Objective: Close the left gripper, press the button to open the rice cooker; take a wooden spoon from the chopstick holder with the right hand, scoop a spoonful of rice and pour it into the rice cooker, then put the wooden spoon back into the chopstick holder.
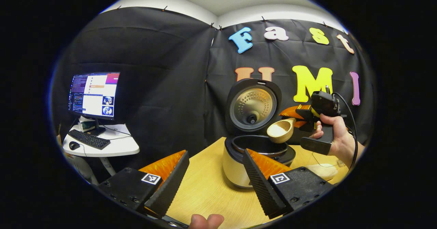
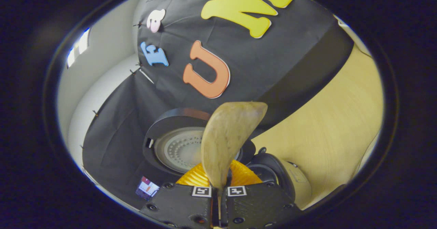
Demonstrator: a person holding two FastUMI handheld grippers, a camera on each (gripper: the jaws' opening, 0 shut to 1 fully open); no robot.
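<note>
In the left gripper view, the rice cooker [image 1: 254,153] is standing right of centre on the wooden table [image 1: 208,188], its lid [image 1: 253,107] swung fully up so the perforated inner plate is facing the camera and the dark inner pot is lying exposed below. The left gripper [image 1: 215,177] is showing at the bottom of the frame with its two fingers spread wide apart, gripping nothing; the right-hand finger is overlapping the cooker's front. To the right of the lid, a hand [image 1: 336,133] is holding the right gripper [image 1: 300,118], which is carrying the wooden spoon [image 1: 281,130] level just above the pot's right rim, with white rice sitting in its bowl. In the left part of the frame, a monitor [image 1: 94,95], keyboard [image 1: 89,139] and mouse [image 1: 74,145] are resting on a white side table [image 1: 117,147].

In the right gripper view, the scene is appearing tilted. The right gripper [image 2: 218,194] at the bottom is clamping the wooden spoon's [image 2: 228,136] handle between its closed fingers, and the spoon's bowl is rising up the middle of the frame. Behind it, the rice cooker [image 2: 273,174] and its raised lid [image 2: 177,147] are sitting low in the centre.
</note>
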